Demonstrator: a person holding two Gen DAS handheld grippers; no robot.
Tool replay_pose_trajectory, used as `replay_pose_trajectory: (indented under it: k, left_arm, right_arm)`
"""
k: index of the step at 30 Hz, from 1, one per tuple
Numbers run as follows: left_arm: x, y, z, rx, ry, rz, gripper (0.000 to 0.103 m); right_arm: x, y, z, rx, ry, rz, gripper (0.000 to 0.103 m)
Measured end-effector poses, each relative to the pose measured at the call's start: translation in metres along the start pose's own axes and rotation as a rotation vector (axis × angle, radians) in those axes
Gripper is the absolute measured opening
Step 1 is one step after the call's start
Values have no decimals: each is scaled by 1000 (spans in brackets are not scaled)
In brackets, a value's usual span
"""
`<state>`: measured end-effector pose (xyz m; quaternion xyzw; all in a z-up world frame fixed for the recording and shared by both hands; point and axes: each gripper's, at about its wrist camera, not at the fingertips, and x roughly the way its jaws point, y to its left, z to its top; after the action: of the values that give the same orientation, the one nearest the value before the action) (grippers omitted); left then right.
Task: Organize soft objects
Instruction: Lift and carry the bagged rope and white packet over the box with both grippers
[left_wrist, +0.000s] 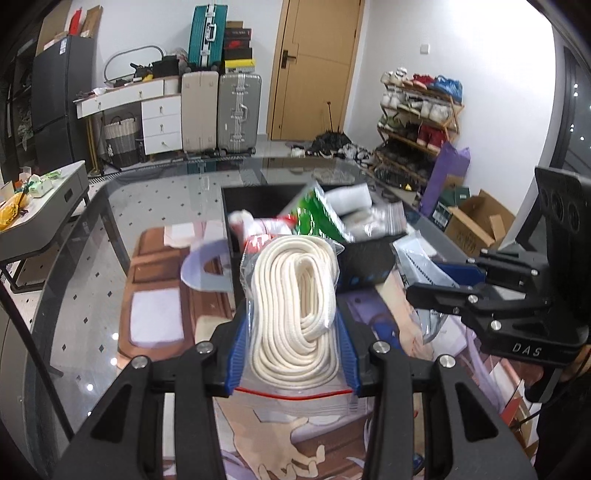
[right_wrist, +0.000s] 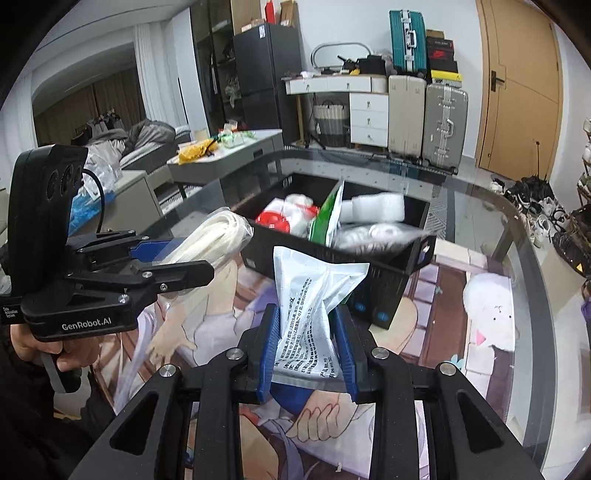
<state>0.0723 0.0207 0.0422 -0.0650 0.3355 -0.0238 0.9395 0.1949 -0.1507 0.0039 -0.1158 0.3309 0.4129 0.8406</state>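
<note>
Gripping a limp, slippery bagged rope coil (left_wrist: 295, 302) near its sealed end, the left gripper (left_wrist: 293, 354) holds it clear of the worktop (left_wrist: 85, 258); the right gripper (right_wrist: 306, 350) pinches a light white pouch (right_wrist: 314, 295) before the black bin (right_wrist: 388, 288).

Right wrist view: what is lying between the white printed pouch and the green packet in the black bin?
Only the black bin's near wall separates the white printed pouch from the green packet, as the right wrist view shows.

Glass-topped table (right_wrist: 491, 206) with illustrated mat (right_wrist: 443, 295) underneath, black bin (right_wrist: 384, 280) resting on the glass.
</note>
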Motion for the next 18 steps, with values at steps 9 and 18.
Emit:
replay_pose_trajectory:
  k: [9, 18]
  left_arm:
    - [-6, 5, 21, -20, -62, -7, 41]
    - [-6, 13, 40, -34, -103, -30, 42]
  right_arm:
    - [-6, 1, 14, 32, -73, -2, 30]
    - [-10, 7, 38, -2, -106, -34, 30]
